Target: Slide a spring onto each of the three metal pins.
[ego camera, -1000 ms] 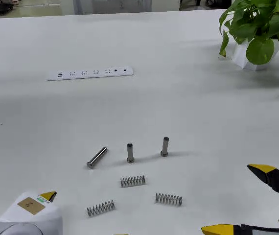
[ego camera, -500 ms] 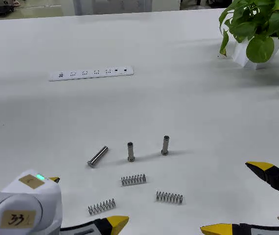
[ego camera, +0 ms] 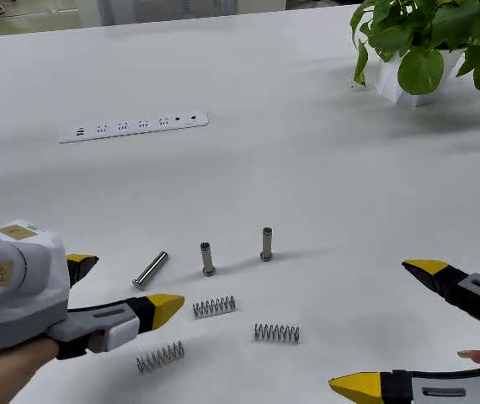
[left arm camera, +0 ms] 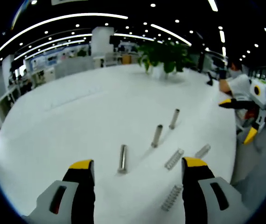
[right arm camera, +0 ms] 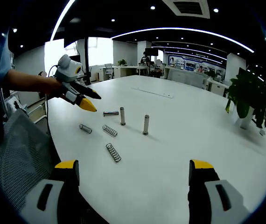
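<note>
Left gripper (ego camera: 126, 282) just swung in by the lying pin (ego camera: 150, 269), wide open and empty like the right gripper (ego camera: 383, 328), springs (ego camera: 214, 306) untouched.

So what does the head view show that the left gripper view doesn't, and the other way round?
Head view: the left gripper seen from outside, jaws open, with the hand holding it. Left gripper view: ceiling lights and the room beyond the table. Both: two upright pins, one lying pin, three bare springs beside them, the potted plant, and the open right gripper.
</note>
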